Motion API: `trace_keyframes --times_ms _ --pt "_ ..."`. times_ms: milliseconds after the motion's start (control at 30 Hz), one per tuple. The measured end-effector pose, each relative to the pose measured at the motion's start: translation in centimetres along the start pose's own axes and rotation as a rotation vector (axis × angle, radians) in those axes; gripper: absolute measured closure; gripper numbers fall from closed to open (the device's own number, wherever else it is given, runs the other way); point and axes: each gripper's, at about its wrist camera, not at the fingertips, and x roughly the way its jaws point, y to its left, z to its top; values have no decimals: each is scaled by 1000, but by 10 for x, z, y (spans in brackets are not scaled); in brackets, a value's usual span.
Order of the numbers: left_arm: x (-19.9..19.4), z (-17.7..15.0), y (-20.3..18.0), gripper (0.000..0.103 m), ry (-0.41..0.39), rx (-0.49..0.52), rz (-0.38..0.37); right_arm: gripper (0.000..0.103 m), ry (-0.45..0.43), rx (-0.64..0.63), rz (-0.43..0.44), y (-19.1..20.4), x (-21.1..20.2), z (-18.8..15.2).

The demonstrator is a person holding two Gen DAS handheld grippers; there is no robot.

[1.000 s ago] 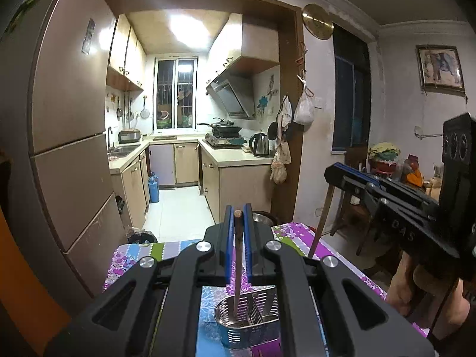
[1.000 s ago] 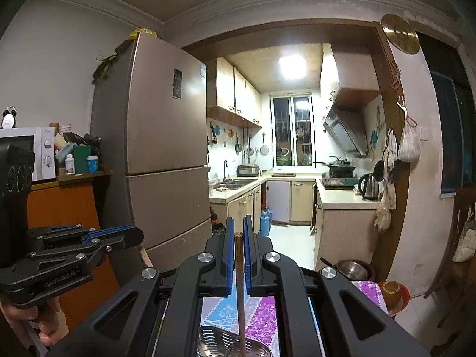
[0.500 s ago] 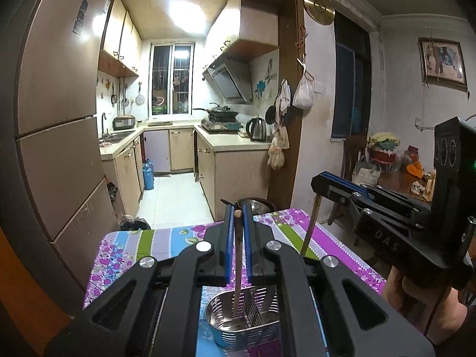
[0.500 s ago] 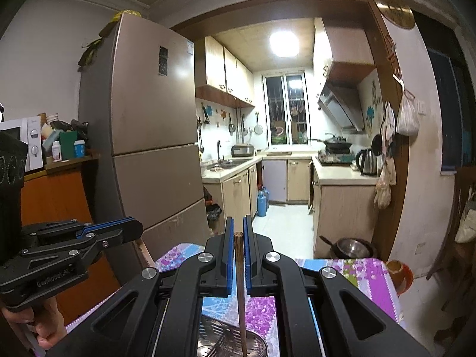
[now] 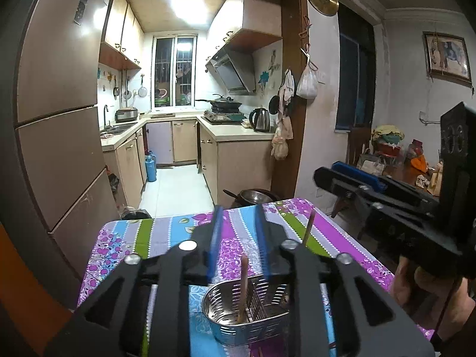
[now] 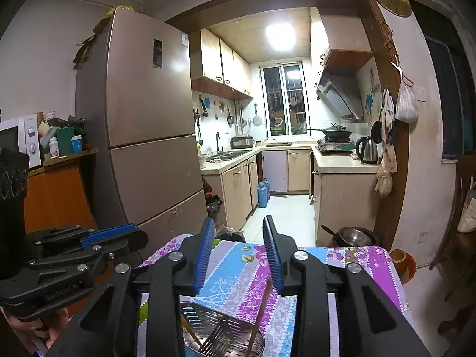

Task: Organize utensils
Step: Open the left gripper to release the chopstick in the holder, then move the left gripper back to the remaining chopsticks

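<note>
My left tongs [image 5: 238,238] stand released above the perforated metal caddy [image 5: 247,316], and a wooden chopstick [image 5: 242,287] leans free in its left compartment. My right tongs [image 6: 239,253] are spread apart too; from that view a second chopstick [image 6: 259,314] slants into the caddy's right side, just by the right pad, though I cannot tell whether they touch. The caddy sits on the floral table [image 5: 166,232]. Beyond it a fridge [image 6: 142,125] flanks the kitchen doorway.
</note>
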Motion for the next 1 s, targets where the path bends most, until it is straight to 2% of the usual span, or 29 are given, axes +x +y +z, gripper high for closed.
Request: trace_keyframes --times_ms 100,167,233,300,400,500,533,633,733,767,833,1000 --pt "-21 -5 1 72 -21 12 8 62 -14 -5 0 5 -24 6" --pt "-42 -13 3 60 -50 24 10 61 -42 -15 14 12 -59 6" --pt "-71 -32 5 53 -82 43 17 58 -64 -40 26 20 -96 -4" --pt "-101 -61 8 51 -96 53 19 58 -78 -44 47 26 -131 -25" --pt "-135 -111 10 50 -81 66 17 58 -68 -50 67 39 -186 -84" --pt "-159 -190 8 50 2 75 11 58 -22 -24 69 47 -214 -138" --pt "-163 -211 9 50 31 70 14 58 5 -18 57 52 -223 -165" --pt "-170 -274 4 50 116 66 -2 58 57 6 35 60 -237 -210" --pt "-176 -312 2 51 148 51 -11 58 77 -20 -1 72 -250 -243" --pt "-176 -318 -1 54 150 57 -3 58 82 -27 -14 76 -253 -253" --pt "-175 -328 -3 62 154 66 4 59 97 -45 -48 82 -260 -272" --pt "-169 -343 -6 68 160 77 7 67 188 -37 -100 85 -264 -311"
